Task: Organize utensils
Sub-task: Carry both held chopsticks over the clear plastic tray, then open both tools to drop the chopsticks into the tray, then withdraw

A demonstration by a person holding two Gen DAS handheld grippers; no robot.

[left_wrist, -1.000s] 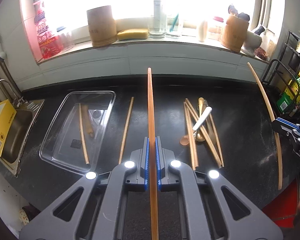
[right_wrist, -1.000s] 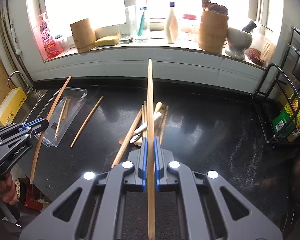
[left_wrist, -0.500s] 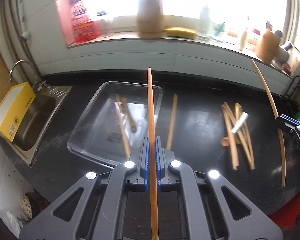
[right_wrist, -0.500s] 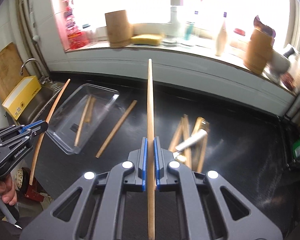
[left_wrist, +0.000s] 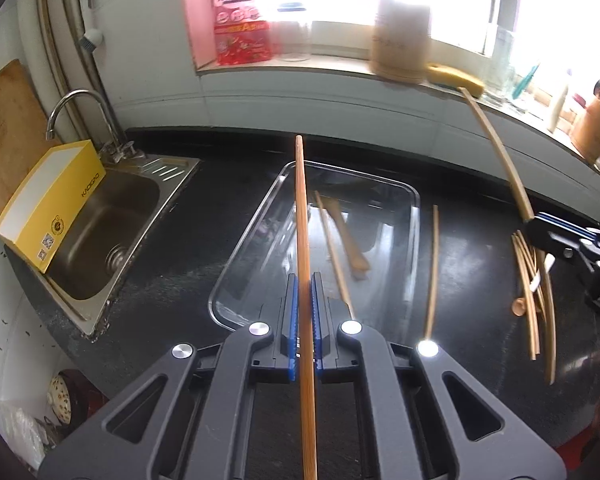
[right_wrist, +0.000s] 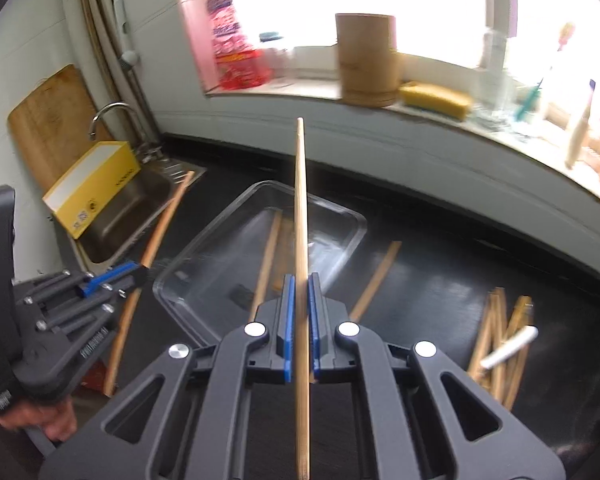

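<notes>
Chopsticks clamped, one in each gripper.
Tray lies at 12 o'clock of left gripper, its long axis pointing away; right gripper farther.

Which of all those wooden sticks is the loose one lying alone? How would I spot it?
Find the steel sink, then the clear plastic tray beside it on the black counter. The lone chopstick lies flat just outside the tray's far side, apart from the heaped pile of utensils and from the two sticks inside the tray.

At the left of the left wrist view, the yellow box on the sink's edge reads "KAOGAO"; the pink bottle's label print is illegible.
</notes>
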